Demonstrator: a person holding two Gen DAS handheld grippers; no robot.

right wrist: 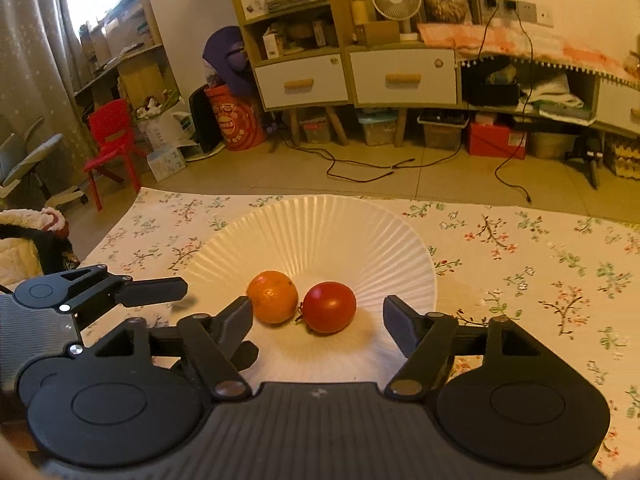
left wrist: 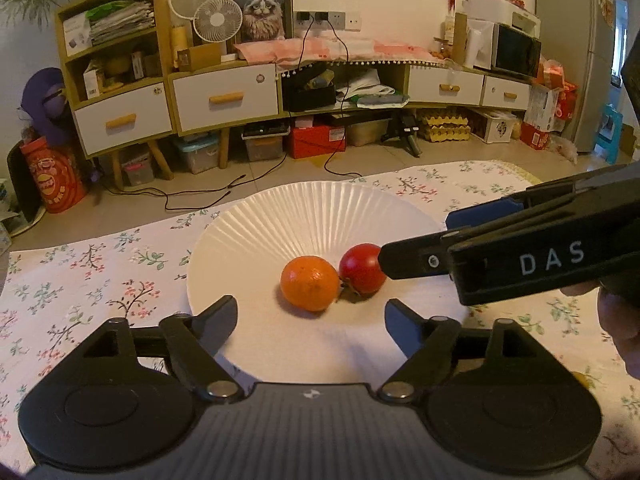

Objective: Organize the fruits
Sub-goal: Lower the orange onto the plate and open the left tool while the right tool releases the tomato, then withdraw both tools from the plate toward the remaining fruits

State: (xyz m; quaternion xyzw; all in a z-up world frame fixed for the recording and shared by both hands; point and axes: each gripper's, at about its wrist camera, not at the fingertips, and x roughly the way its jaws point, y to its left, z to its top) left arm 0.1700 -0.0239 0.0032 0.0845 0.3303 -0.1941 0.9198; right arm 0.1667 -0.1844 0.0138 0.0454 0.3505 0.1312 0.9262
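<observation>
Fingers [left wrist: 224,320] of the left gripper [left wrist: 310,320] stand wide apart with nothing between them, hovering over the near part of the white ribbed plate [left wrist: 312,208]. Just ahead of that gap, on the plate, sits the orange [left wrist: 310,283], and the red tomato [left wrist: 362,269] lies touching it on its right side. In the right wrist view the right gripper [right wrist: 317,320] is likewise spread, gripping nothing, its left finger [right wrist: 236,320] just beside the orange [right wrist: 273,297] and its right finger well clear of the tomato [right wrist: 329,307], which lies roughly in line with the gap. From the left wrist view the same gripper [left wrist: 416,252] comes in from the right, its nearer black finger tip close to the tomato; whether it touches the fruit is hard to tell from this angle. The left gripper [right wrist: 182,312] shows at the lower left of the right wrist view, near the plate's [right wrist: 320,220] edge. The plate rests on a floral tablecloth [left wrist: 80,280]. Beyond the table stands a cabinet [left wrist: 224,96] with white drawers, small fans [left wrist: 218,18] and a cat picture [left wrist: 262,12] on top.
</observation>
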